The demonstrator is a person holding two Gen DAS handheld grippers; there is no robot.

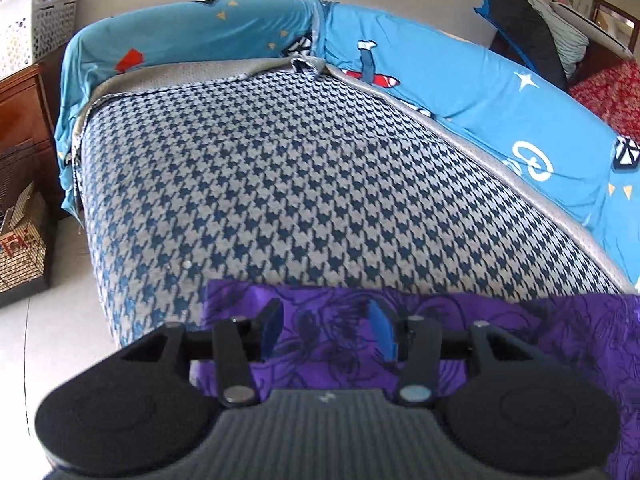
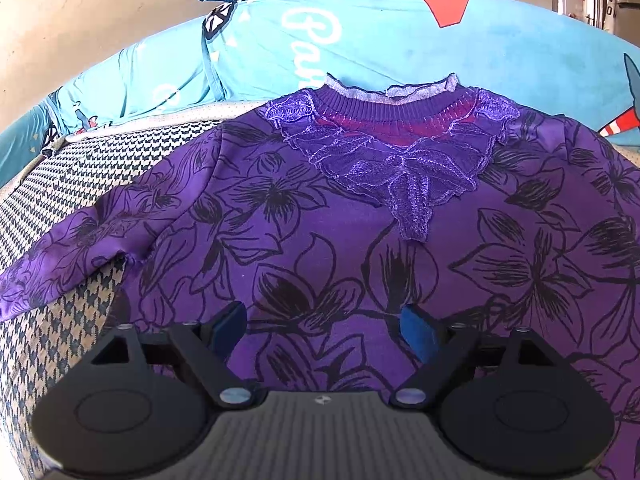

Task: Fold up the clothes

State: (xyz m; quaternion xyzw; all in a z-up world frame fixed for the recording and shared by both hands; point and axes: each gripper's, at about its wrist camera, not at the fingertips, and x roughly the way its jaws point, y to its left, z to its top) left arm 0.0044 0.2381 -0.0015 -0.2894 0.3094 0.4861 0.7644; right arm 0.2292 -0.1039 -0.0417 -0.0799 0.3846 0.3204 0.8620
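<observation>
Nearest the lens, the left gripper (image 1: 326, 330) hangs with jaws partly apart over a sleeve edge of the purple floral top (image 2: 360, 220), apparently gripping nothing. The right gripper (image 2: 324, 330) stands wide and empty above the top, which lies spread flat on the houndstooth cushion (image 1: 280, 184). Folding looks barely begun; next, pinch a sleeve and carry it inward. White script on the blue cover (image 2: 360, 40) perhaps reads "Pa…".
</observation>
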